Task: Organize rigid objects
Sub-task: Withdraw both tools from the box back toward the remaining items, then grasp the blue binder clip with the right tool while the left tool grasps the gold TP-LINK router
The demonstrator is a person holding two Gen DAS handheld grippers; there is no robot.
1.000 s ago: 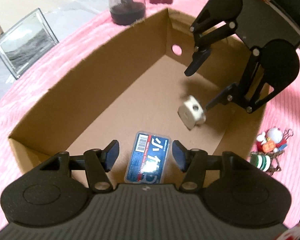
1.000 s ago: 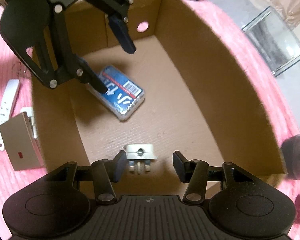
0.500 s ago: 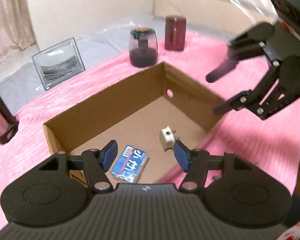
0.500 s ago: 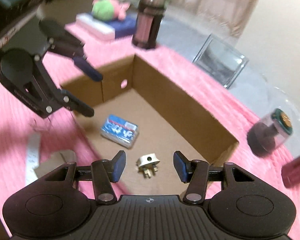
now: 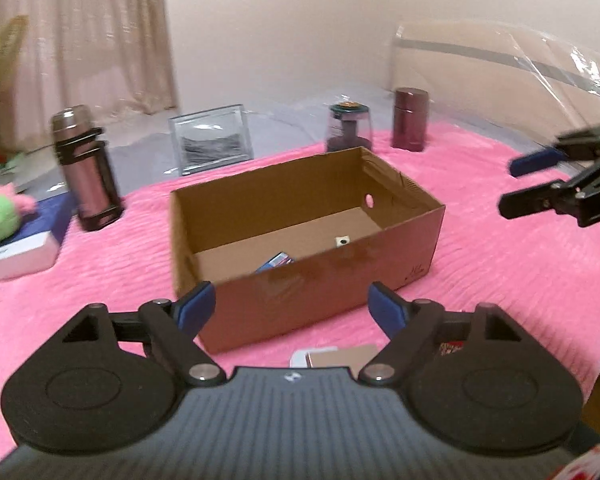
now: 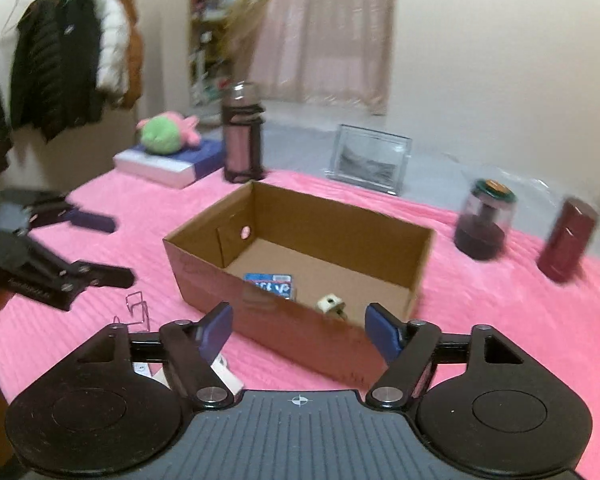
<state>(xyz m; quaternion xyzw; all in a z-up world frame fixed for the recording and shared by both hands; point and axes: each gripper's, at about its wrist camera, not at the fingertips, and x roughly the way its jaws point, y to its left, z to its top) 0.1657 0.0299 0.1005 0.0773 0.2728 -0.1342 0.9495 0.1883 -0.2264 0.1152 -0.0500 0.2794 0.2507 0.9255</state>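
Note:
An open cardboard box (image 5: 324, 284) (image 6: 204, 280) sits on the pink blanket. Inside lie a blue card pack (image 6: 274, 285) (image 5: 275, 261) and a white plug adapter (image 6: 331, 305) (image 5: 342, 241). My left gripper (image 5: 292, 307) is open and empty, held in front of the box; it also shows in the right wrist view (image 6: 96, 248). My right gripper (image 6: 300, 329) is open and empty, held in front of the box; it also shows in the left wrist view (image 5: 520, 184).
Around the box stand a pink thermos (image 5: 86, 172), a glass frame (image 5: 212, 144), a clear jar (image 5: 348, 128) and a maroon canister (image 5: 410, 118). A plush toy (image 6: 166, 132) lies on a white box. A tan box (image 5: 340, 356) and white items (image 6: 228, 376) lie near me.
Both grippers have pulled up and back out of the box, from just above its floor to outside its walls. The card pack and the plug adapter stay inside.

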